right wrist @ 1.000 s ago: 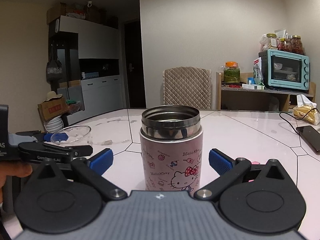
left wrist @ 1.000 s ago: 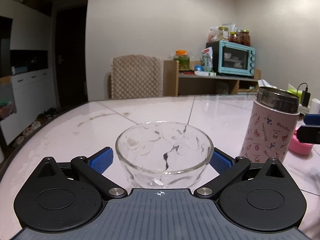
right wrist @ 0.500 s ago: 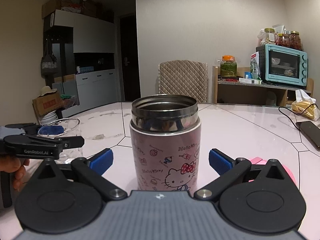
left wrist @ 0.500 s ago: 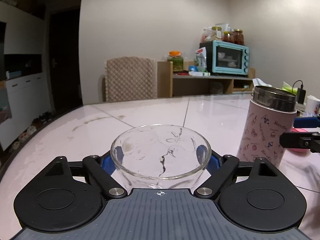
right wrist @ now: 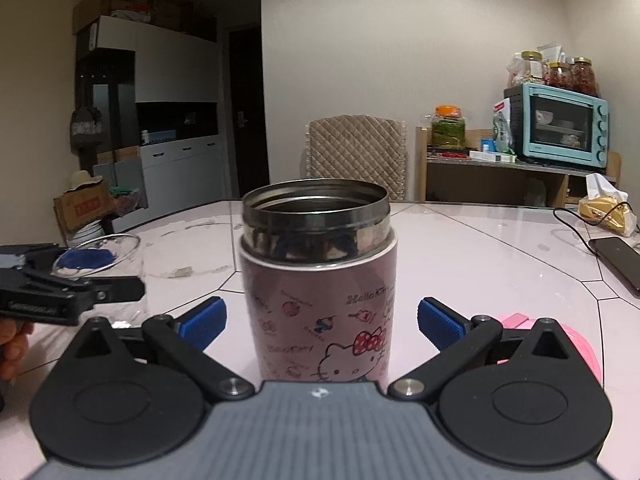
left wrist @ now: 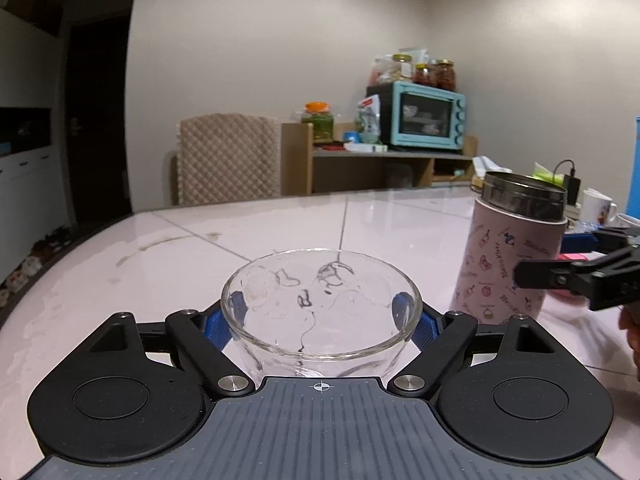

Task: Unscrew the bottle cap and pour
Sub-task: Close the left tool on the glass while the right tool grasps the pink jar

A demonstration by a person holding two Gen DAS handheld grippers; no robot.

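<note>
Steel of the uncapped flask (right wrist: 318, 300), rigid and slick, wants a mid-body grip from the open right gripper (right wrist: 319, 322), while the left gripper (left wrist: 321, 320) clamps the fragile glass bowl (left wrist: 320, 312).

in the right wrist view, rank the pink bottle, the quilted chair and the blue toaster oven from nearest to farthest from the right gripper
1. The pink bottle, dead ahead between the open fingers of the right gripper, lid off.
2. The quilted chair, straight behind it across the table.
3. The blue toaster oven, far right on the shelf by the wall.
</note>
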